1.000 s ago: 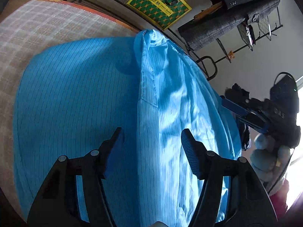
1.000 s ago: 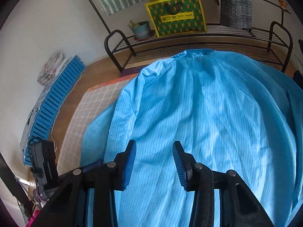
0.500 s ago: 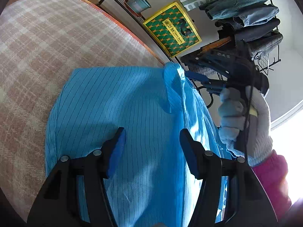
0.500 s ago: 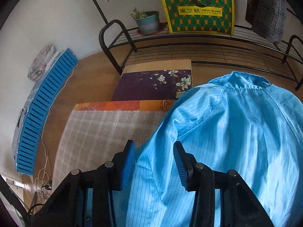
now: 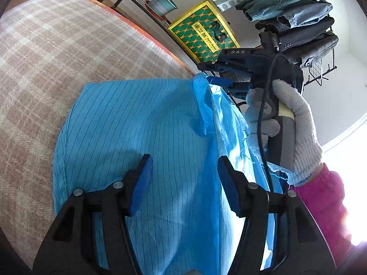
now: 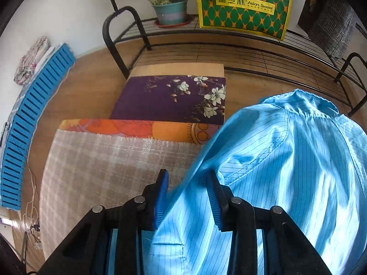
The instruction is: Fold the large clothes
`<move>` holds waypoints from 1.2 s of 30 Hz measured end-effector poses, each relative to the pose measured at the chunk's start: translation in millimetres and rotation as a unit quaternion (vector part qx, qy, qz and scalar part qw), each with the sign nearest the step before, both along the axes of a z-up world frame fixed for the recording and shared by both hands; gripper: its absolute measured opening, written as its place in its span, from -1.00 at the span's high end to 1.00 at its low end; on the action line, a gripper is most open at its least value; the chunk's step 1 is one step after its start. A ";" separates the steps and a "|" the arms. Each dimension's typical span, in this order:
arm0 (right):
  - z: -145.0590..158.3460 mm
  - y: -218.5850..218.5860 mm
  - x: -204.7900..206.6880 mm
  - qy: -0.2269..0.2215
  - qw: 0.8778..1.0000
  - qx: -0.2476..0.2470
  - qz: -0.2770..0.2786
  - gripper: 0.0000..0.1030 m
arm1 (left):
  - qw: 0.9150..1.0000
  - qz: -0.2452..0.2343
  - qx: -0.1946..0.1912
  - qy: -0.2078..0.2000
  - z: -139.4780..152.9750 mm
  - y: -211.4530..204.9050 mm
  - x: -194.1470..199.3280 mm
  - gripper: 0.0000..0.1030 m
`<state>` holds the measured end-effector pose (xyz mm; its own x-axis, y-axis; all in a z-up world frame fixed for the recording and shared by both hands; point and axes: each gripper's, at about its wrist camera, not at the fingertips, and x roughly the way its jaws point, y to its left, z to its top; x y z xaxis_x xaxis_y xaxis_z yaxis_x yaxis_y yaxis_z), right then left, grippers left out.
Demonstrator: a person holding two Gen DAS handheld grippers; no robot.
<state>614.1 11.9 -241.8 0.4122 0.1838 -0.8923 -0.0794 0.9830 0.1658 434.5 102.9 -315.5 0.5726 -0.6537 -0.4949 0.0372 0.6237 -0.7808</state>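
Left wrist view: blue striped garment (image 5: 142, 123) is seen spread on the checked blanket (image 5: 45, 57), filling centre to 6 o'clock; collar ridge at 1 o'clock.
Left gripper: left gripper (image 5: 183, 171) is held apart, nothing pinched; cloth is seen lying beneath and between the pads, no pressing visible.
Right gripper, seen from left: right gripper (image 5: 218, 81) is found at 1 o'clock, tips at the collar edge, carried by a gloved hand (image 5: 286, 119) with a pink sleeve (image 5: 325, 197).
Right wrist view: right gripper (image 6: 187, 190) jaws have just been closing; the shoulder edge of the garment (image 6: 286, 171) is straddled, but pad contact is not clearly shown, so it is read as not yet clamped.
Garment axis: long axis is judged to run from 6 o'clock up to the collar at 1 o'clock in the left view.
Key relation: the collar end is nearer the right gripper; the body panel lies directly under the left.
Background: shopping bag (image 6: 243, 2), potted plant (image 6: 170, 10), metal rack (image 6: 229, 45) at 12 o'clock.
Next move, judged: the shoulder edge is likely to be gripped and carried across.
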 end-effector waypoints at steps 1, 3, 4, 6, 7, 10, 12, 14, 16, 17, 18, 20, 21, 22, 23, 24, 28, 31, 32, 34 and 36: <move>4.3 1.9 -2.6 -0.004 1.000 0.007 0.010 0.29 | 1.000 0.000 0.001 0.000 0.4 -0.1 0.0 -0.18; 6.8 6.6 -2.9 -0.001 1.000 0.011 0.022 0.29 | 1.000 0.000 0.001 0.000 0.9 -1.0 0.8 -0.18; 5.4 7.5 -2.0 0.002 1.000 0.010 0.021 0.29 | 1.000 0.000 0.002 0.000 1.0 -1.2 1.0 -0.18; -1.2 10.2 2.1 0.010 1.000 -0.009 0.014 0.32 | 1.000 0.000 0.003 0.000 1.0 -1.5 1.2 -0.18; -5.2 9.9 4.5 0.013 1.000 -0.018 0.007 0.33 | 1.000 0.000 0.003 0.000 1.1 -1.9 1.2 -0.18; -13.5 4.8 9.9 0.016 1.000 -0.025 -0.010 0.54 | 1.000 -0.001 0.002 0.000 0.5 -1.8 1.5 -0.18; -13.5 0.1 11.3 0.010 1.000 -0.017 -0.010 1.00 | 1.000 -0.001 0.003 0.000 -0.1 -2.3 1.7 -0.18; -3.0 -9.7 7.8 -0.014 1.000 0.001 -0.012 1.00 | 1.000 -0.003 0.008 0.000 -0.2 -3.2 1.9 -0.18; 10.2 -29.7 0.7 -0.036 0.999 0.037 -0.017 1.00 | 1.000 -0.003 0.008 0.000 -0.3 -3.1 2.4 -0.18; 15.7 -43.1 -4.3 -0.047 0.997 0.057 -0.023 1.00 | 1.000 -0.003 0.008 0.000 -0.4 -3.3 2.3 -0.18; 18.6 -59.6 -9.5 -0.058 0.995 0.078 -0.032 1.00 | 1.000 -0.003 0.009 0.000 -0.3 -3.6 2.4 -0.18; 13.7 -95.2 -16.7 -0.061 0.990 0.117 -0.051 1.00 | 1.000 -0.003 0.011 0.000 -0.1 -4.1 2.4 -0.18; 6.0 -111.7 -18.1 -0.052 0.988 0.125 -0.069 1.00 | 1.000 -0.003 0.011 0.000 0.0 -4.1 2.5 -0.18; -4.4 -127.1 -19.0 -0.036 0.988 0.118 -0.097 1.00 | 1.000 -0.003 0.011 0.001 -0.1 -4.2 2.6 -0.18; -14.1 -137.3 -20.0 -0.019 0.987 0.107 -0.119 1.00 | 1.000 -0.003 0.011 0.001 0.0 -4.0 2.5 -0.18; -20.6 -145.3 -21.2 -0.011 0.986 0.103 -0.130 1.00 | 1.000 -0.002 0.012 0.001 0.3 -4.7 2.7 -0.18; -16.4 -150.4 -24.5 -0.039 0.986 0.110 -0.120 0.71 | 1.000 -0.001 0.012 0.001 -0.5 -4.7 2.5 -0.18; -5.4 -150.0 -20.6 -0.069 0.980 0.154 -0.105 0.01 | 1.000 -0.001 0.010 0.000 -2.4 -3.4 0.7 -0.18; -3.7 -147.6 -17.6 -0.076 0.980 0.151 -0.102 -0.07 | 1.000 -0.001 0.010 0.000 -2.7 -3.0 0.6 -0.18; -4.0 -140.5 -10.2 -0.073 0.983 0.136 -0.102 -0.05 | 1.000 -0.002 0.008 0.000 -3.7 -2.3 0.5 -0.18; -8.8 -128.0 -3.3 -0.064 0.988 0.111 -0.085 0.04 | 1.000 -0.001 0.007 0.000 -4.0 -1.8 0.6 -0.18</move>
